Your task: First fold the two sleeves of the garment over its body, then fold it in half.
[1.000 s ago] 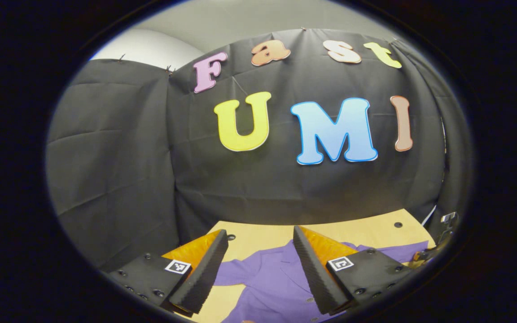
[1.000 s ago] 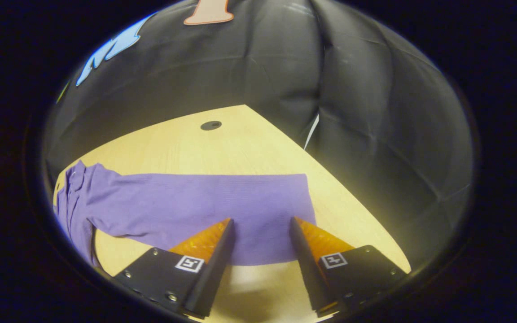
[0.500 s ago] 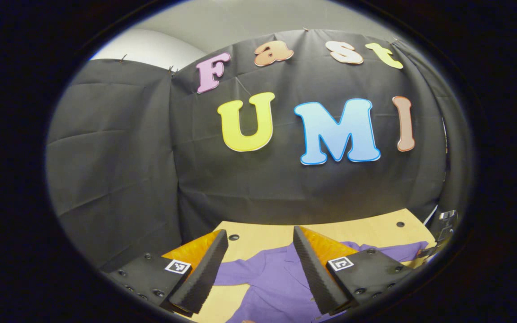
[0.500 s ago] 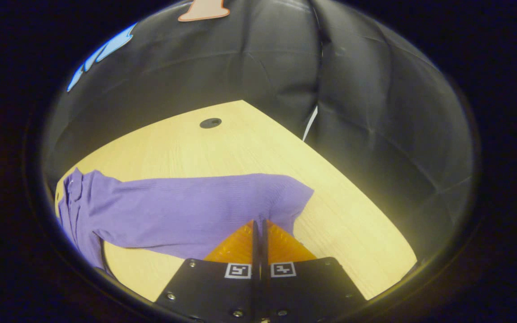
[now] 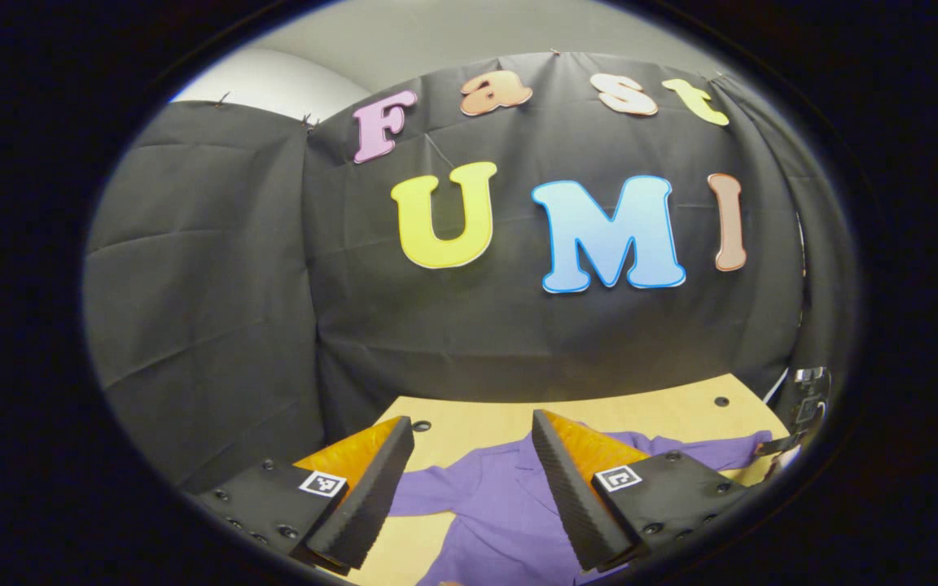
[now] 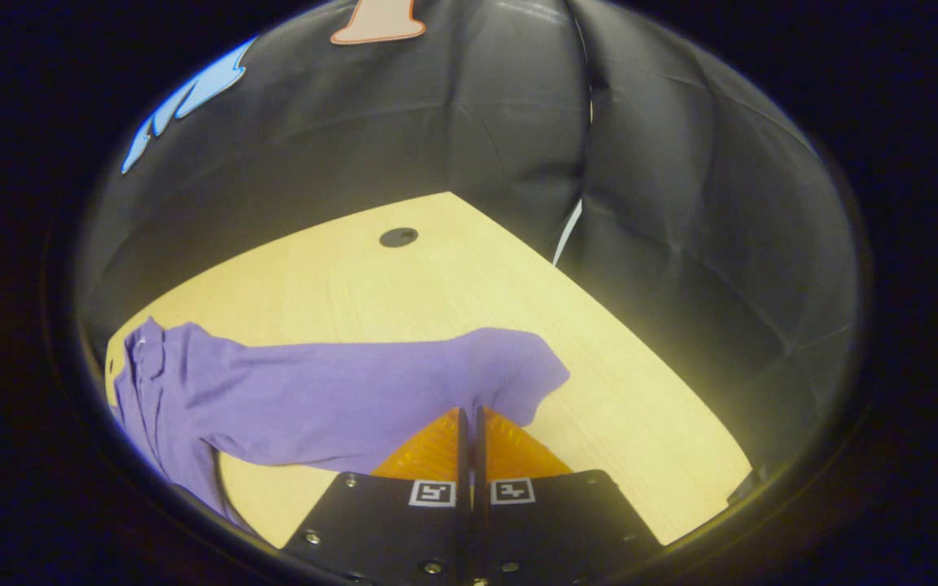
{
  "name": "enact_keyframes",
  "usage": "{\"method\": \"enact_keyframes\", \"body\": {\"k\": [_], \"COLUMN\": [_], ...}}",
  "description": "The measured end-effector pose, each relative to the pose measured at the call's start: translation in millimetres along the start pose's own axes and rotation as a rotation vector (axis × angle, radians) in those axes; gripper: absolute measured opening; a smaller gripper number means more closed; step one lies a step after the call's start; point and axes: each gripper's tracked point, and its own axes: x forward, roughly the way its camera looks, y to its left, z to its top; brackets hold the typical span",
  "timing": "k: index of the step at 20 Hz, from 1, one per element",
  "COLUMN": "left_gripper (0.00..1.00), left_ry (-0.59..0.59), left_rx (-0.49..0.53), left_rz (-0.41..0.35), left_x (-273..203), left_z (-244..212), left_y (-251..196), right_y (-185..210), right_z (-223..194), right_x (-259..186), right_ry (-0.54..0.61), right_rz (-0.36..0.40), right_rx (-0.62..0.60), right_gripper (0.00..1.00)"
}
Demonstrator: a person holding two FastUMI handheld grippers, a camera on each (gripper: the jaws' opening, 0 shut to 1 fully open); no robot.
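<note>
While the desk (image 6: 404, 285) carries the purple garment (image 5: 493, 505) flat on its wood, my right gripper (image 6: 469, 423) has its fingers pressed together on the near edge of the cuff end of one sleeve (image 6: 355, 391), which stretches sideways away from the body and rises a little at the pinch. My left gripper (image 5: 469, 456) hangs above the collar region with its fingers spread apart and nothing between them. To fold this sleeve well, as I judge it, I should raise the cuff only enough to clear the desk, carry it in an arc toward the garment's middle, keep the cloth taut so no crease forms, and lay it square across the chest. Hidden or unclear: the garment's lower half, the other sleeve's end and the pinch itself; how many layers of cloth I hold cannot be told.
</note>
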Motion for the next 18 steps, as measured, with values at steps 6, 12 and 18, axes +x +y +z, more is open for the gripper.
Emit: {"method": "enact_keyframes", "body": {"k": [6,12,18], "left_gripper": [0.96,0.96,0.96], "left_ry": [-0.012,-0.015,-0.008], "left_rx": [-0.009,-0.026,-0.036], "left_rz": [0.003,0.026,0.062], "left_x": [-3,-7,-9], "left_z": [-3,-12,-24], "left_y": [35,89,150], "right_y": [70,190,294], "right_z": [20,17,6], "right_x": [-31,-70,-113], "right_ry": [-0.044,-0.064,-0.063], "right_rz": [0.106,0.26,0.391], "right_rx": [0.004,-0.036,-0.095], "right_gripper": [0.01,0.01,0.01]}}
